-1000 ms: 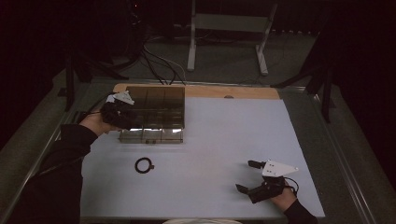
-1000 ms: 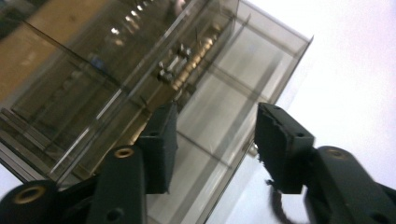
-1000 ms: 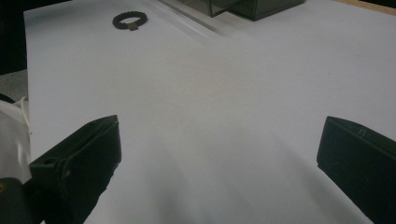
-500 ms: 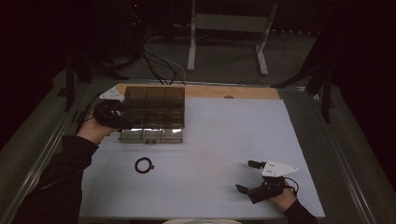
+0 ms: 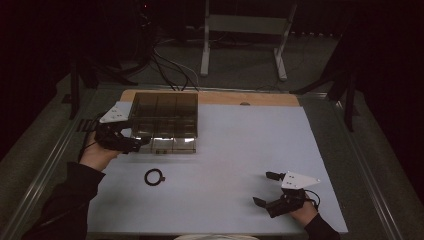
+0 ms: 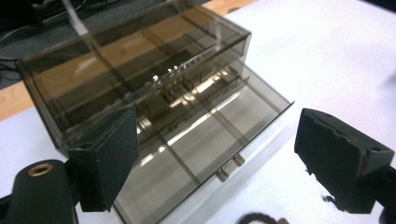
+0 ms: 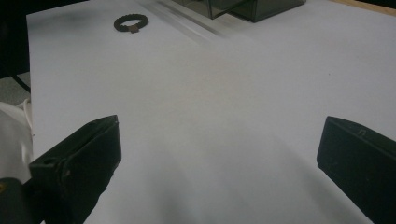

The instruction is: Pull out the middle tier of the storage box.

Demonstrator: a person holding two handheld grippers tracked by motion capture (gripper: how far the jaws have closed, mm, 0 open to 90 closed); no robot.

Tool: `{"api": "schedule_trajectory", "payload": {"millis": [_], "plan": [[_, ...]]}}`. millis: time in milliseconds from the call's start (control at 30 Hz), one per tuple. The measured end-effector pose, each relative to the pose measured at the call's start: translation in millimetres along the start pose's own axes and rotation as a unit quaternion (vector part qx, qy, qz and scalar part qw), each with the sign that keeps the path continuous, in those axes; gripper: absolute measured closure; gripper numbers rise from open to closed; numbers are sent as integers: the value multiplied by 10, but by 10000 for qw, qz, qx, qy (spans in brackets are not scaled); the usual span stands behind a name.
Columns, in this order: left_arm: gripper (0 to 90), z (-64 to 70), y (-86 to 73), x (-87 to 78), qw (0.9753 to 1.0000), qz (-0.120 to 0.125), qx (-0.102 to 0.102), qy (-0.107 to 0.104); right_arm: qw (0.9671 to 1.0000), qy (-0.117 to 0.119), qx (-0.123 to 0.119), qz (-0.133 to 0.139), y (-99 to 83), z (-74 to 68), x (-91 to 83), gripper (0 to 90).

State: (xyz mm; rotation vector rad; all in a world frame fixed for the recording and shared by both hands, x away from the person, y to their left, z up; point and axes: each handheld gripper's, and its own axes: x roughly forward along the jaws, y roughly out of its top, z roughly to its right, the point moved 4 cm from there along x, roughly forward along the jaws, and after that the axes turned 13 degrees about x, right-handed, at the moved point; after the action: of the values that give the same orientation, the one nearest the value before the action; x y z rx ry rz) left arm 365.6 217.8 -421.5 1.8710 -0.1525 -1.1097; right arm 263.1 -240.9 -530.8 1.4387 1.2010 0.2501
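**Left gripper at open drawer box, right gripper idle near front edge**

High view: left gripper (image 5: 131,142) sits at the left front corner of the smoky plastic drawer box (image 5: 165,112), jaws spread, nothing between them. Left hand (image 5: 97,155) is wrapped around the grip, forearm in a dark sleeve coming in from the bottom left, angled up and right toward the box. The box stands at the back left of the white mat (image 5: 240,150), its bottom drawer (image 5: 170,145) pulled out toward the person. A black ring (image 5: 154,177) lies on the mat in front of the box, apart from it. Right gripper (image 5: 267,189) is low over the mat near the front right, jaws wide apart, pointing left; right hand (image 5: 302,210) behind it, wrist entering from the bottom edge.

Left gripper view: jaws open, framing the drawer box (image 6: 140,79) from its front corner. Drawer (image 6: 205,135) is out, dividers visible, two small knobs on its front. Edge of the ring (image 6: 259,218) at the bottom.

Right gripper view: jaws wide open over bare mat (image 7: 224,116), holding nothing. Ring (image 7: 130,22) far off at upper left, box corner (image 7: 252,9) at the top.
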Motion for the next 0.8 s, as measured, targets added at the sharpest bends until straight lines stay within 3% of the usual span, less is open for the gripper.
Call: {"api": "schedule_trajectory", "payload": {"millis": [67,167,467,600,733,800], "plan": [[153,30,-36,10,9999,28,-122,-8,10000,-3,0,4,1,-2,1,0],[153,77,-97,35,9999,9,-151,-8,10000,-5,-1,-1,0,1,2,0],[153,254,-290,144,9996,40,-21,-264,10000,2,-7,-15,-2,-6,2,0],[153,321,-354,181,9994,36,-101,-329,10000,-4,-5,-14,0,-8,1,0],[153,406,-405,206,9996,58,-45,-273,10000,-2,-15,-22,-1,-8,7,0],[153,449,-430,222,9992,117,-160,-342,10000,-2,-12,-29,-1,-9,9,0]]}}
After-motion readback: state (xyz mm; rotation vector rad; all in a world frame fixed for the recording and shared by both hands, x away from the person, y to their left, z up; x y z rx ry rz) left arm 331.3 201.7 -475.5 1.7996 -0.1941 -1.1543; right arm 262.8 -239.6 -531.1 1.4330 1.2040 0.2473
